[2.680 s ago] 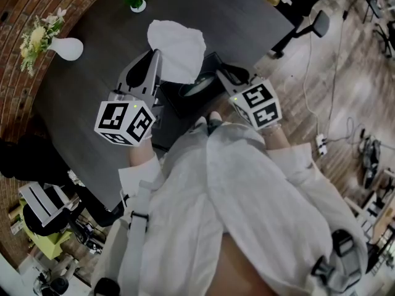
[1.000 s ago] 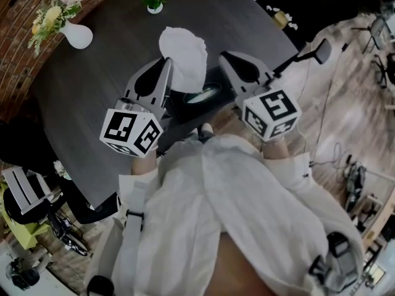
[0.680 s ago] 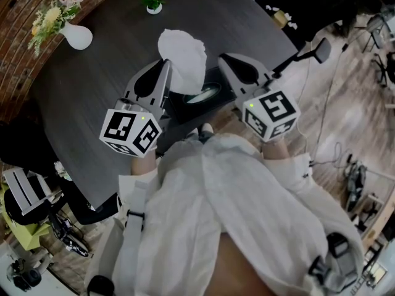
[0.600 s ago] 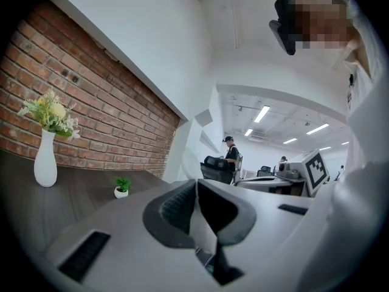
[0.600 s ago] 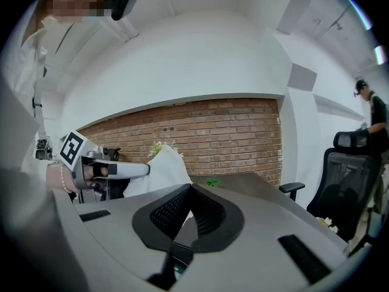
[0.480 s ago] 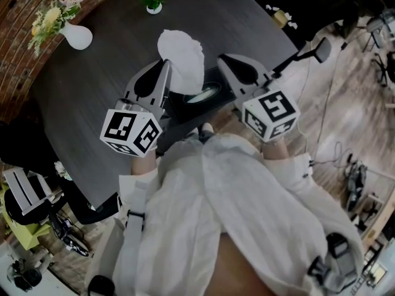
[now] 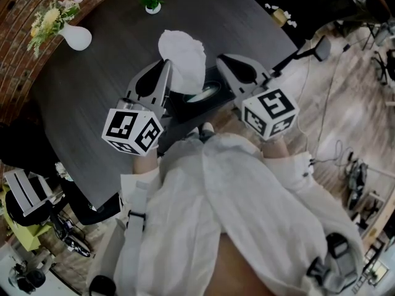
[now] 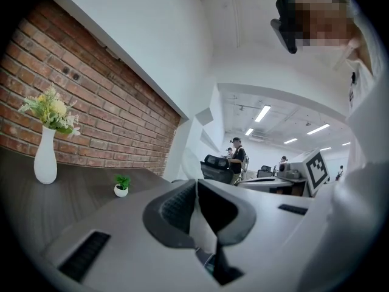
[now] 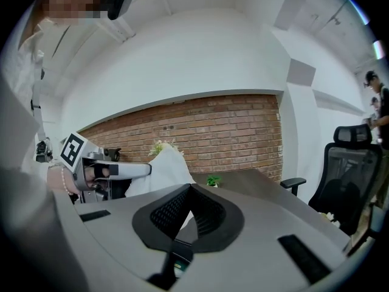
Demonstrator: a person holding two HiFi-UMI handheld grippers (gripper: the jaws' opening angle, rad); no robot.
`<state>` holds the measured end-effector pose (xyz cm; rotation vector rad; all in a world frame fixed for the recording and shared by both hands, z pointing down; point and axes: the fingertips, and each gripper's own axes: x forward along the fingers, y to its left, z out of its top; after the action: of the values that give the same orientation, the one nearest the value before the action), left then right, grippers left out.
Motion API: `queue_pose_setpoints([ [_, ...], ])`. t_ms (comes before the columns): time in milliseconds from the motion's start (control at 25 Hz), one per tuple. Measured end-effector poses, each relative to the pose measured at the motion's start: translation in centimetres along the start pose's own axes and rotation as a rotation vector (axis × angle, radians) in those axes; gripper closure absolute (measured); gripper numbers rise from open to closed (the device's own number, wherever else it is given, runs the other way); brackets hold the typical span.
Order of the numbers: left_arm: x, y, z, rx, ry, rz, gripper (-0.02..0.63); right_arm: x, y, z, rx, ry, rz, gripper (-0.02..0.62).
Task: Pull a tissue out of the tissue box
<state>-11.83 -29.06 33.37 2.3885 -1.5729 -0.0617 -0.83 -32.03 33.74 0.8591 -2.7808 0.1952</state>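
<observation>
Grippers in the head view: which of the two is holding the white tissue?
The left gripper: its jaws are pinched on the tissue at its edge, while the right gripper stands apart from it.

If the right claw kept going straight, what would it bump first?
Probably the white tissue held by the left claw, just ahead and slightly left; depth is unclear.

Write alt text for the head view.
Seen from above, the left gripper pinches a white tissue above a dark tissue box on a dark table, with the right gripper shut beside it. A vase of flowers and a small plant stand farther back.
</observation>
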Motion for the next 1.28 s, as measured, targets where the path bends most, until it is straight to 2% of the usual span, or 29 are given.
queue_pose_setpoints([
  [680, 0.4, -0.2, -0.3, 0.004, 0.006, -0.001, 0.594, -0.1, 0.0, -0.5, -0.012, 0.016, 0.002, 0.592],
  [1280, 0.4, -0.2, -0.8, -0.022, 0.013, -0.014, 0.594, 0.5, 0.9, -0.8, -0.017, 0.033, 0.059, 0.592],
])
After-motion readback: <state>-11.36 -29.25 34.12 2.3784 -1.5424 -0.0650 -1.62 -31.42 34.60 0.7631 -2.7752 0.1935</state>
